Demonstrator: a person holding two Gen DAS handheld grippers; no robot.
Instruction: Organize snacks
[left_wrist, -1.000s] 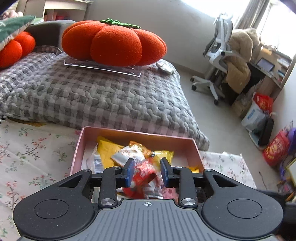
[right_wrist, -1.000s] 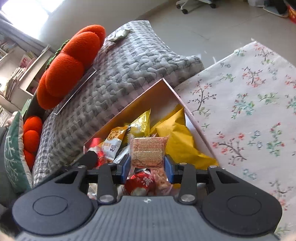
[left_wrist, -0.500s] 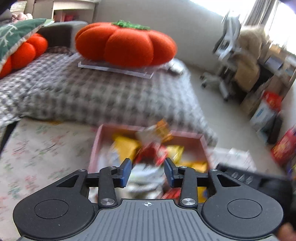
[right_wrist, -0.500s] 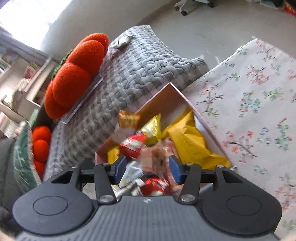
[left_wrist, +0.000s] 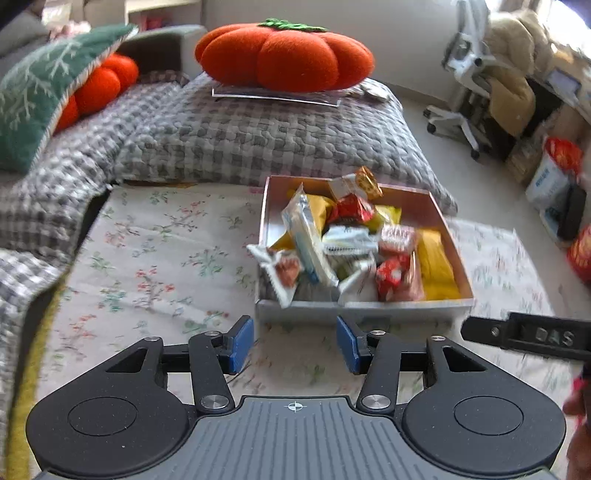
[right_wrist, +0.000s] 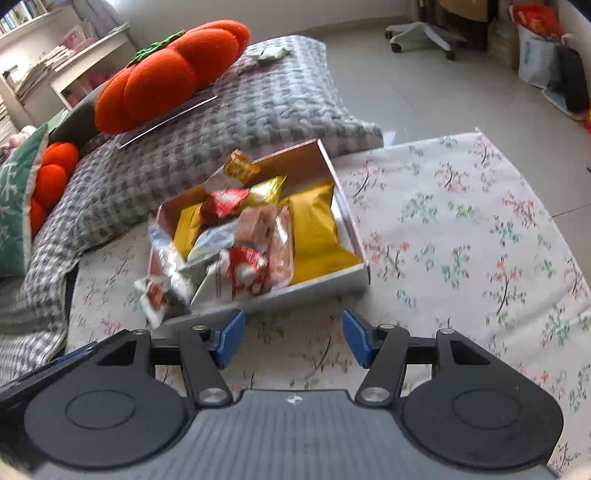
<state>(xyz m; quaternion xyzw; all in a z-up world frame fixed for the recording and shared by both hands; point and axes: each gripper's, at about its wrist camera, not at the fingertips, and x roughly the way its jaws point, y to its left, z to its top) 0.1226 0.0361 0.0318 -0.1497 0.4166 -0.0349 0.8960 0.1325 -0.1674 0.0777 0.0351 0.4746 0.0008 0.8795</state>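
A shallow pink box (left_wrist: 364, 305) (right_wrist: 347, 206) sits on the flowered cloth, piled with several snack packets: a yellow bag (left_wrist: 437, 264) (right_wrist: 317, 229), red wrappers (left_wrist: 351, 210) (right_wrist: 223, 199) and white ones. One small packet (left_wrist: 280, 273) (right_wrist: 153, 297) hangs over the box's near left corner. My left gripper (left_wrist: 294, 343) hovers just short of the box's near wall, jaws opening, nothing between them. My right gripper (right_wrist: 293, 338) is likewise in front of the box, jaws opening and empty. Part of the right gripper's body shows at the right edge of the left wrist view.
A grey checked quilt (left_wrist: 258, 136) lies behind the box, with an orange pumpkin cushion (left_wrist: 284, 55) (right_wrist: 170, 74) on it. A green pillow (left_wrist: 40, 96) is at the left. Office chair (left_wrist: 465, 74) and bags (left_wrist: 554, 173) stand on the floor to the right. Flowered cloth (right_wrist: 461, 240) spreads around the box.
Both grippers let go of their snack packets, which dropped into the box, then pulled back out of the box toward me with jaws widening.
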